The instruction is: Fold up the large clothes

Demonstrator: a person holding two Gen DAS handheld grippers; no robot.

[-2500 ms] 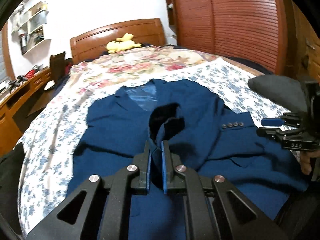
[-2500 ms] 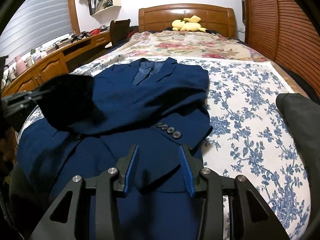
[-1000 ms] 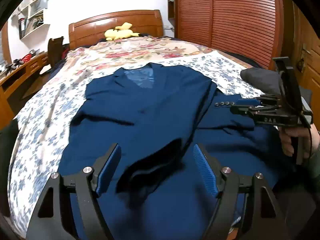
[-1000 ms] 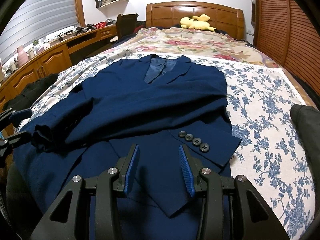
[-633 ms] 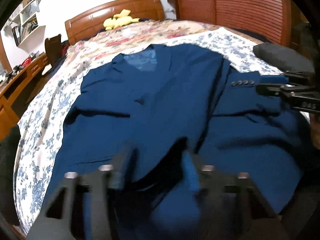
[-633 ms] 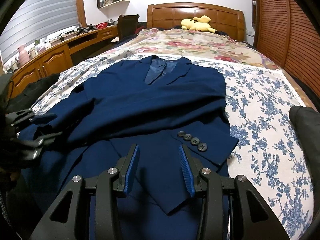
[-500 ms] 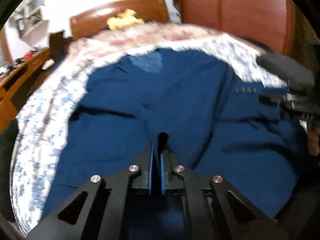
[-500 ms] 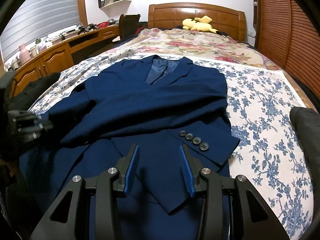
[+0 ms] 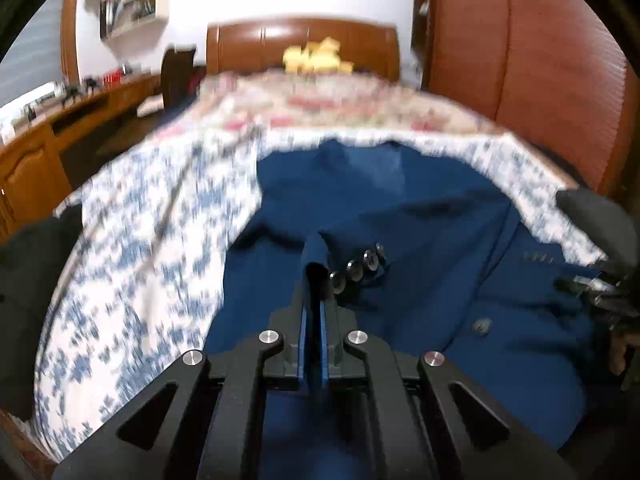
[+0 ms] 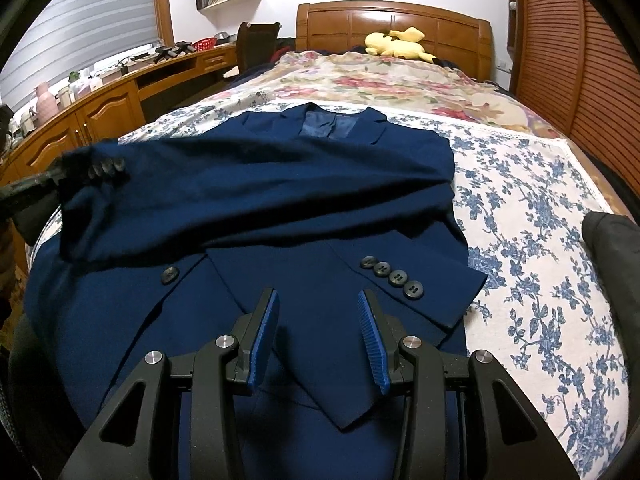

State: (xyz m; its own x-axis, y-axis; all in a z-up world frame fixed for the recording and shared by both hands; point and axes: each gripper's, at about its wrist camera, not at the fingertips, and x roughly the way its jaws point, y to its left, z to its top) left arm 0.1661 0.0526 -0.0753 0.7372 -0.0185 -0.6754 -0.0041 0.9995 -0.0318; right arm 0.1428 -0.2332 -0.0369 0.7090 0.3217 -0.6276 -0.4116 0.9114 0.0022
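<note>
Since half a second ago our left gripper [image 9: 313, 312] has lifted the pinched sleeve cuff [image 9: 320, 258] at frame centre, our right gripper [image 10: 318, 336] spread over the blue jacket [image 10: 280, 200]

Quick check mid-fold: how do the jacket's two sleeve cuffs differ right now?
The left sleeve cuff is pinched in the shut left gripper and raised off the blue suit jacket; the right sleeve cuff lies flat on the jacket, with the open right gripper holding nothing. The left cuff stands folded on edge; the right is spread flat. Both carry a row of dark buttons.
</note>
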